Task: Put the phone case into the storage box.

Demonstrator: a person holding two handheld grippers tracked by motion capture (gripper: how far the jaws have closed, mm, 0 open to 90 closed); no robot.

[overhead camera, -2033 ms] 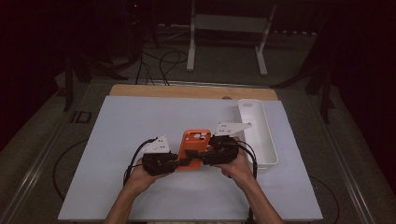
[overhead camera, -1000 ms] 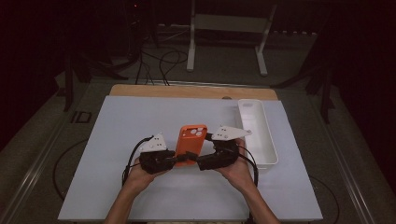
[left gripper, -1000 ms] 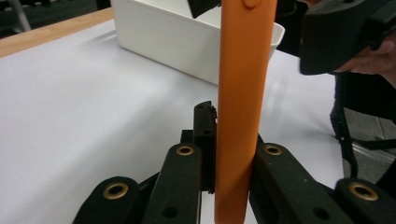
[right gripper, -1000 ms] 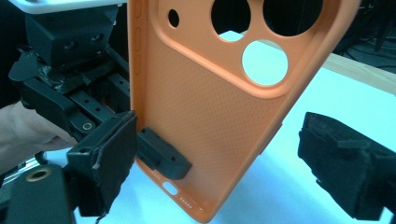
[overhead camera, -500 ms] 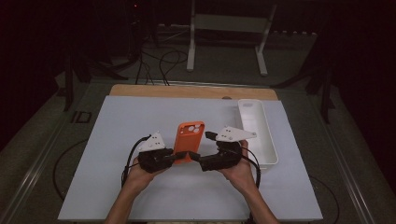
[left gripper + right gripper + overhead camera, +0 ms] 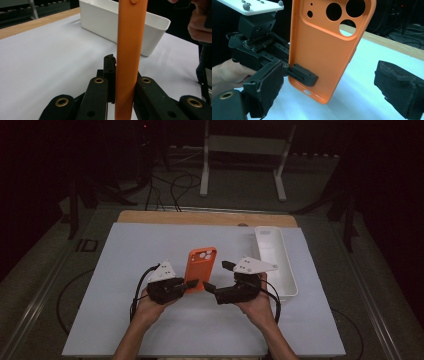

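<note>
Held the orange phone case [image 6: 201, 267] upright above the white surface [image 6: 125, 270], long axis close to vertical, camera cut-outs at the top, bottom edge down near the left gripper [image 6: 189, 284]. Clenched the left fingers [image 6: 109, 72] on the case's lower part, one on each face, so that the left gripper view met the case [image 6: 128, 50] edge-on, as a narrow orange bar rising between them. Kept the right gripper [image 6: 217, 276] released: fingers [image 6: 265, 85] spread wide, nothing between the pads, no touch on the case [image 6: 324, 50]. Faced the case's broad side from the right gripper view, with the case nearer the pad on that view's left and well apart from the other pad. Judged from this: the right fingers, aimed at a flat face and not at an edge, would need to turn or shift along the case before closing across its width. Left the white tray [image 6: 287, 270] lying on the surface beside the right hand [image 6: 257, 302], nearer that hand than the left one.
</note>
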